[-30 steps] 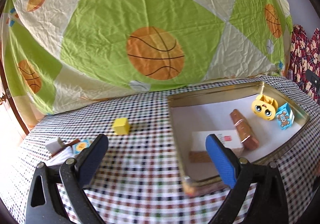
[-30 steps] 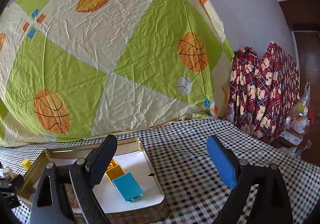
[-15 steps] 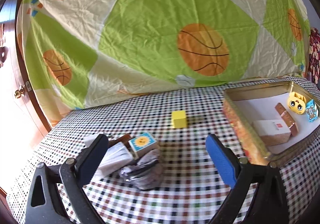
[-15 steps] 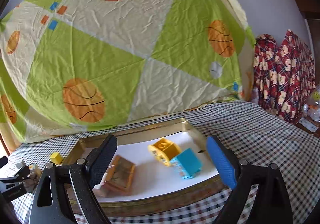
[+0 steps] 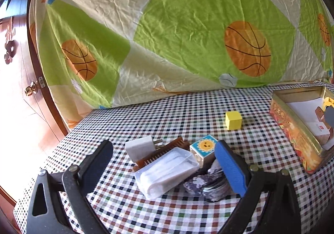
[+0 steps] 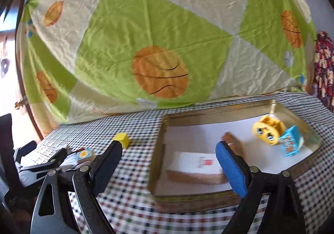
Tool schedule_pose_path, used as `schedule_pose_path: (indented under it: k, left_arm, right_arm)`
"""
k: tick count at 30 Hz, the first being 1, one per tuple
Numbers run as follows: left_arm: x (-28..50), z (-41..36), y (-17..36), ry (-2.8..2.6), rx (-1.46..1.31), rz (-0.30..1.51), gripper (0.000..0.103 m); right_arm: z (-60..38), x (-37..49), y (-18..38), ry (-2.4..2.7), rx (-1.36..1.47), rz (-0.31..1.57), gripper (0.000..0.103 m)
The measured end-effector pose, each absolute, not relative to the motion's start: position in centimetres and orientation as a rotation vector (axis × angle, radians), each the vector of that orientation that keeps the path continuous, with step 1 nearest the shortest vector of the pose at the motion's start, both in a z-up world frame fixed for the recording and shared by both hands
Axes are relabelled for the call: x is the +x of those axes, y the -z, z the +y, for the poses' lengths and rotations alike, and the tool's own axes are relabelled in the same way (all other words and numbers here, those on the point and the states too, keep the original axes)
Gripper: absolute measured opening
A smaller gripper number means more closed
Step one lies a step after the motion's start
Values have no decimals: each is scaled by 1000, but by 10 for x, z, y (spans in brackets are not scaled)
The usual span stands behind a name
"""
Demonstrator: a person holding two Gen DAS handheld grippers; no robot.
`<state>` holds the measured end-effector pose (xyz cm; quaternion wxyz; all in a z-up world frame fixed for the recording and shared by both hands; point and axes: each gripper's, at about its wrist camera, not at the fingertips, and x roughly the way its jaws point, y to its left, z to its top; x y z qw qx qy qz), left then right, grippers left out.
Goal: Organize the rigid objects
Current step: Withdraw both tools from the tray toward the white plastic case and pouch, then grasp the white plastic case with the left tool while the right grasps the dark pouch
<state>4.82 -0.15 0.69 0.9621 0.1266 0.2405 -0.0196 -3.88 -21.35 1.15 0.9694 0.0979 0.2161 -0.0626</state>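
My left gripper (image 5: pixel 165 163) is open and empty, hovering over a pile on the checked cloth: a clear plastic box (image 5: pixel 167 171), a white plug (image 5: pixel 139 147), a brown comb (image 5: pixel 165 150), a sun-face block (image 5: pixel 204 148) and a grey bundle (image 5: pixel 208 186). A yellow cube (image 5: pixel 233 120) lies apart, further back. My right gripper (image 6: pixel 169 161) is open and empty in front of the gold tin tray (image 6: pixel 208 113), which holds a white box (image 6: pixel 196 164), a brown block (image 6: pixel 231 140), a yellow toy (image 6: pixel 267 129) and a blue block (image 6: pixel 291 144).
The tin tray (image 5: pixel 292 129) sits at the right in the left wrist view. A basketball-print sheet (image 5: pixel 187 35) hangs behind the table. A wooden door (image 5: pixel 18 88) stands at the left. The left gripper shows in the right wrist view (image 6: pixel 41 167).
My left gripper has swung left from the tray to above the pile. My right gripper has turned left, bringing the tray to centre. Both stay open.
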Motion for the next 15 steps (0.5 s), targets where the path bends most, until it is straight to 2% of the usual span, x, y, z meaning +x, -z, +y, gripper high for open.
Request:
schedule_pose_path:
  k: [15]
  left_arm:
    - [93,90,-8,-51,159,540,99]
  right_arm:
    - [-96,27,18,-171,22,715,92]
